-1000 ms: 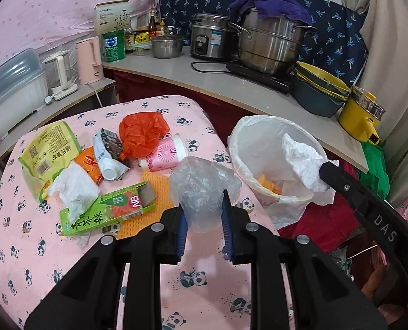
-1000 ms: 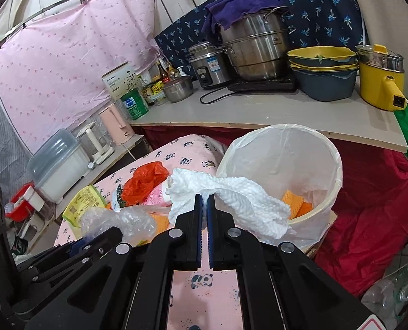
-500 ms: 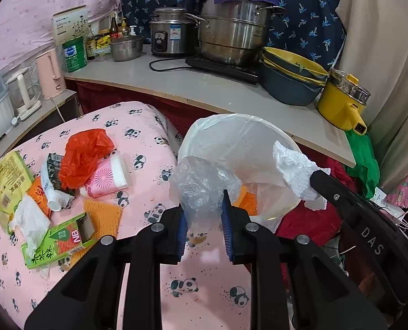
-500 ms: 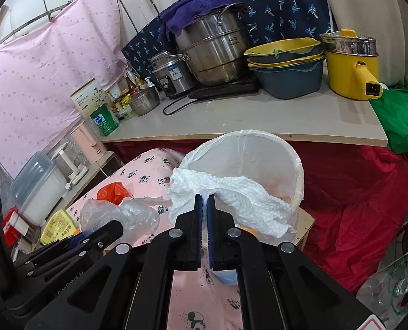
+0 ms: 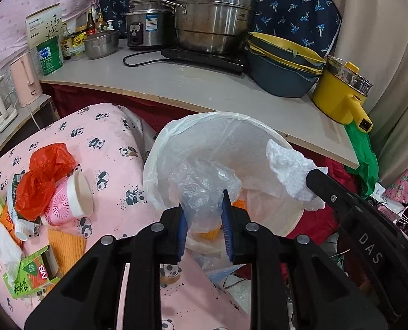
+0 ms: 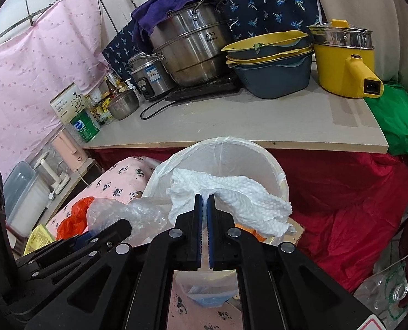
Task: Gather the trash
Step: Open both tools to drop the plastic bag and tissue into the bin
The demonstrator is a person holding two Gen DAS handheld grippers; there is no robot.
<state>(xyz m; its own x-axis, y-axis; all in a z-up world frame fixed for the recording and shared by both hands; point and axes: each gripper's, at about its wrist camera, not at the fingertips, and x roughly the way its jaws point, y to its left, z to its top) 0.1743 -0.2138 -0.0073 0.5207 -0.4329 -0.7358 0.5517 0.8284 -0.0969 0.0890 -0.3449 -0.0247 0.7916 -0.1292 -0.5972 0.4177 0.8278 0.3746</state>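
Overhead, both grippers hung above the white-lined trash bin [image 5: 204, 137], which stood just beside the edge of the pink panda-print tablecloth [image 5: 107, 126]. The left gripper [image 5: 203, 214] pinched a crumpled clear plastic bag [image 5: 201, 184] between its blue pads, the bag bulging up over the bin's mouth. The right gripper [image 6: 204, 200] had its jaws pressed almost together on a white paper towel [image 6: 231, 192], which draped to either side of the fingers and hung over the bin's opening (orange scraps showed at the bottom of the liner). On the cloth lay more litter: a red plastic bag [image 5: 44, 176], a pink paper cup [image 5: 71, 200] on its side, a green drink carton [image 5: 30, 275], an orange waffle-textured piece [image 5: 66, 244] and a crumpled tissue [image 5: 5, 250]. Behind the bin ran a pale counter [image 5: 176, 82] with steel pots and a yellow electric pot [image 5: 341, 96].
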